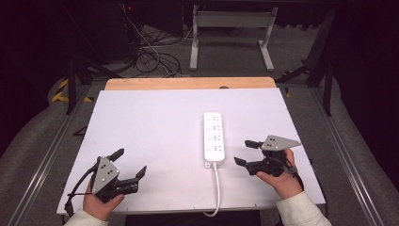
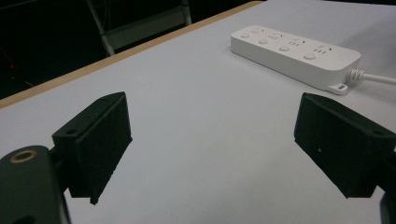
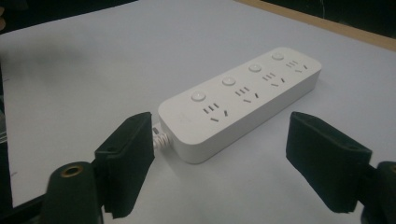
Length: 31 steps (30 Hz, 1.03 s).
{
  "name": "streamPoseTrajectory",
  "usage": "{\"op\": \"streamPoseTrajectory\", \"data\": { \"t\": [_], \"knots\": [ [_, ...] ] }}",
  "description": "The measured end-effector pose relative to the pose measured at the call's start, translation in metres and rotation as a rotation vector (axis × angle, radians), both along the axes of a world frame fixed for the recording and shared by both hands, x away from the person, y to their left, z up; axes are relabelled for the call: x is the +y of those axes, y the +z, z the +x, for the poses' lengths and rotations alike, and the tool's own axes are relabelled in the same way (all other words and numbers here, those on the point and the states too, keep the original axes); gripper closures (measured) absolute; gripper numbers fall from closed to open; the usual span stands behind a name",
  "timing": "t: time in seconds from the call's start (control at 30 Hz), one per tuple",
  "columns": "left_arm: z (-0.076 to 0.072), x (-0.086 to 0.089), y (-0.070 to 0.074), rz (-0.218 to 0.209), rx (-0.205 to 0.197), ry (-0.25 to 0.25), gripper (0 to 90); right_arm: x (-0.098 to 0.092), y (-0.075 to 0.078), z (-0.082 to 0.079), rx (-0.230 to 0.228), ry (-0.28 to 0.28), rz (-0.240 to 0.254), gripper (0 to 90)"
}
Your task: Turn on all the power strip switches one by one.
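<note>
Your right gripper [image 1: 245,152] is wide open and holds nothing, just beside the cord end of the white power strip [image 1: 213,137] in the middle of the table [image 1: 141,127]. Line both jaws up around its sides (not the cord [image 1: 217,188]) before you squeeze. Your left gripper [image 1: 130,161] waits wide open, empty too.

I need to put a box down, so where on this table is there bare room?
The white sheet is bare left of the power strip, up to the wooden edge. Tighter between the strip and the right tool.
</note>
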<state>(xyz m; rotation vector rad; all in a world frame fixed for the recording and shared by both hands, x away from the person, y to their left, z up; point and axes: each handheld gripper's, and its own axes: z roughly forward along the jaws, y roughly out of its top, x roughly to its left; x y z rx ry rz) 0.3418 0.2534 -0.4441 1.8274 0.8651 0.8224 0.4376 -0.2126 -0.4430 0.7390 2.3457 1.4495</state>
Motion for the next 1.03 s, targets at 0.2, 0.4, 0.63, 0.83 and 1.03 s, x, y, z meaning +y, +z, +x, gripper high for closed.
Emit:
{"op": "streamPoseTrajectory", "data": {
  "t": [0.2,0.4,0.63,0.83,1.03],
  "knots": [
    [-0.001,0.001,0.000,0.004,0.005,-0.005,11.2,-0.005,-0.015,-0.007,0.015,0.000,0.002,19.9],
    [-0.004,0.002,-0.001,0.007,0.013,-0.008,11.1,-0.014,-0.031,-0.012,0.039,-0.025,-0.016,19.2],
    [-0.005,0.007,-0.003,0.011,0.015,-0.001,11.1,-0.016,-0.038,-0.013,0.026,-0.037,-0.085,18.9],
    [-0.005,0.007,-0.003,-0.001,0.017,0.000,11.1,-0.012,-0.031,-0.013,0.014,-0.029,-0.051,18.1],
    [-0.002,0.007,-0.004,-0.015,0.036,-0.005,11.0,-0.015,-0.027,-0.013,0.005,-0.054,-0.015,18.2]
  ]
}}
